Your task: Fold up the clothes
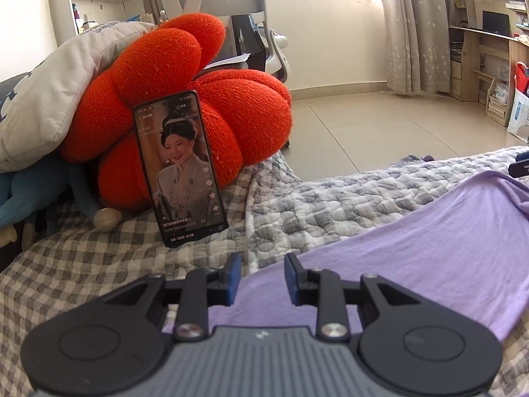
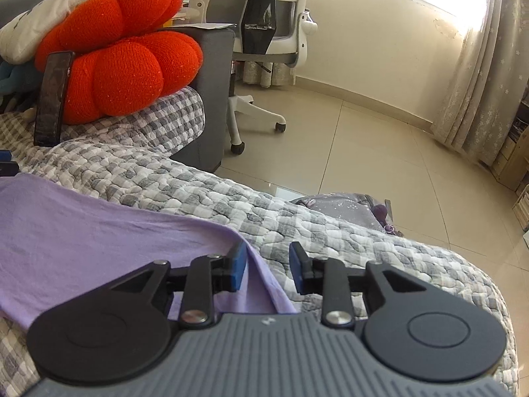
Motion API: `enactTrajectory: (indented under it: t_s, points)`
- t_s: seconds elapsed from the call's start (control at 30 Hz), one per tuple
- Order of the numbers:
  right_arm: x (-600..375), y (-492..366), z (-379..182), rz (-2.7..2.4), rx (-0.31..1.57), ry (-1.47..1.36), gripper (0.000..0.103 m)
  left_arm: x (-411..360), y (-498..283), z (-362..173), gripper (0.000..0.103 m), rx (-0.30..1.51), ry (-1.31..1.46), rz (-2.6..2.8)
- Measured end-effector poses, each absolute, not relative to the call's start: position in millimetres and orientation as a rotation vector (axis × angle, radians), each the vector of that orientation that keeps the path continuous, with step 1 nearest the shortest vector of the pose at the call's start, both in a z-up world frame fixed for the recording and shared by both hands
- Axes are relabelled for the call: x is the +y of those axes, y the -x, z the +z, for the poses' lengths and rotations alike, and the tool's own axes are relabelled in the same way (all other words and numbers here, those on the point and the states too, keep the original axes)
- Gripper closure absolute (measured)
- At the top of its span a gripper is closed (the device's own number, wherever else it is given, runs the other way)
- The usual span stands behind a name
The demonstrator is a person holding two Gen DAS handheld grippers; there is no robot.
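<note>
A lilac garment (image 1: 429,248) lies spread on a grey checked quilt (image 1: 314,198). My left gripper (image 1: 263,281) hovers over the garment's left edge with its blue pads apart and nothing pinched between them. In the right wrist view the same lilac garment (image 2: 99,238) stretches to the left. My right gripper (image 2: 267,273) stands open over the garment's right edge, and a fold of the cloth runs under the gap without being pressed. The tip of the other gripper shows at the far right of the left wrist view and at the far left of the right wrist view.
A phone (image 1: 180,168) with a lit screen leans on a red knitted cushion (image 1: 198,82). A white pillow (image 1: 49,92) and a blue plush toy (image 1: 29,195) lie left of it. A white office chair (image 2: 264,33), a tiled floor (image 2: 363,152) and curtains (image 2: 479,66) lie beyond the bed's edge.
</note>
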State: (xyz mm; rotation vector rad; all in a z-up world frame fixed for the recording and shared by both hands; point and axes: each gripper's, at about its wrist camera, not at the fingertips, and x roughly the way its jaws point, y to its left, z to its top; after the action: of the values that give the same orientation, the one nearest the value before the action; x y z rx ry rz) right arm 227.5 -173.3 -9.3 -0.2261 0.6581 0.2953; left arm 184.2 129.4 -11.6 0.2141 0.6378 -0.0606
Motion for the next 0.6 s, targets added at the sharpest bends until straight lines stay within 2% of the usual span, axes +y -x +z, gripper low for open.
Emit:
enactTrajectory:
  t_s: [0.17, 0.6]
  points:
    - [-207.1, -208.1, 5.2, 0.28, 0.671, 0.201, 0.071, 105.3, -166.7, -6.1, 0.065, 0.656, -0.179, -0.119]
    - [-277.7, -156.6, 20.1, 0.271, 0.775, 0.164, 0.071, 25.4, -166.6, -3.6, 0.065, 0.657, -0.136, -0.29]
